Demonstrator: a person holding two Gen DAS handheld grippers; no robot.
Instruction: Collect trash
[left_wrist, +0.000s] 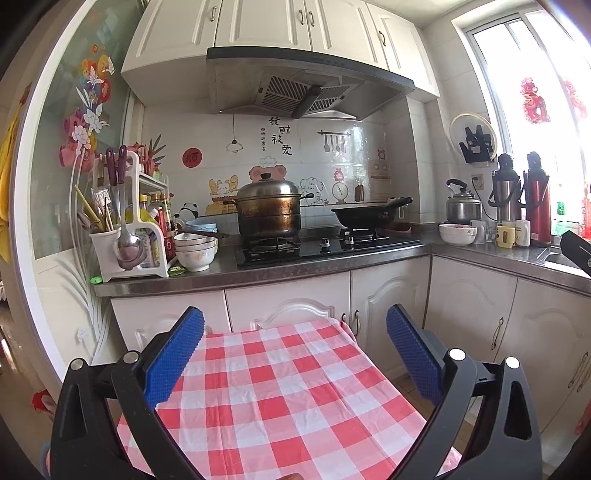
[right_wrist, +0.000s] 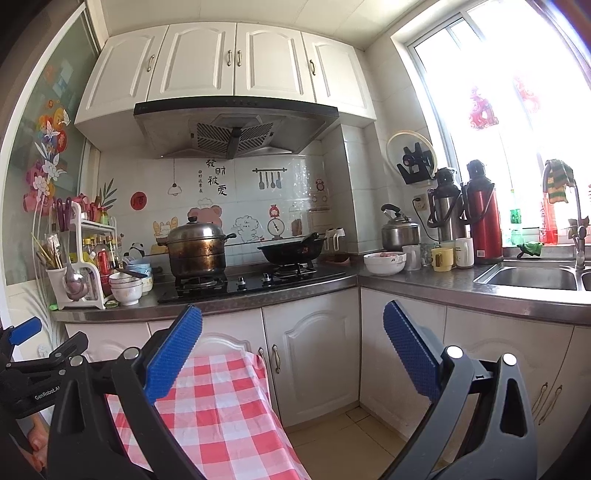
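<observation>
My left gripper (left_wrist: 295, 317) is open, its blue pads wide apart above a table with a red-and-white checked cloth (left_wrist: 280, 391); nothing is between them. My right gripper (right_wrist: 291, 314) is open too and empty, held beyond the right edge of the same table (right_wrist: 218, 402), over the floor. A small green wrapper (left_wrist: 176, 271) lies on the steel counter beside the stacked bowls (left_wrist: 195, 251), and shows in the right wrist view as the same green wrapper (right_wrist: 110, 303). Another green scrap (left_wrist: 95, 279) sits at the counter's left end. Both grippers are well short of the counter.
A utensil and bottle rack (left_wrist: 129, 221) stands at the counter's left end. On the hob are a steel pot (left_wrist: 267, 210) and a black wok (left_wrist: 369, 214). Mugs, a kettle and flasks (right_wrist: 480, 218) stand before the sink (right_wrist: 535, 277). Tiled floor (right_wrist: 343, 443) lies right of the table.
</observation>
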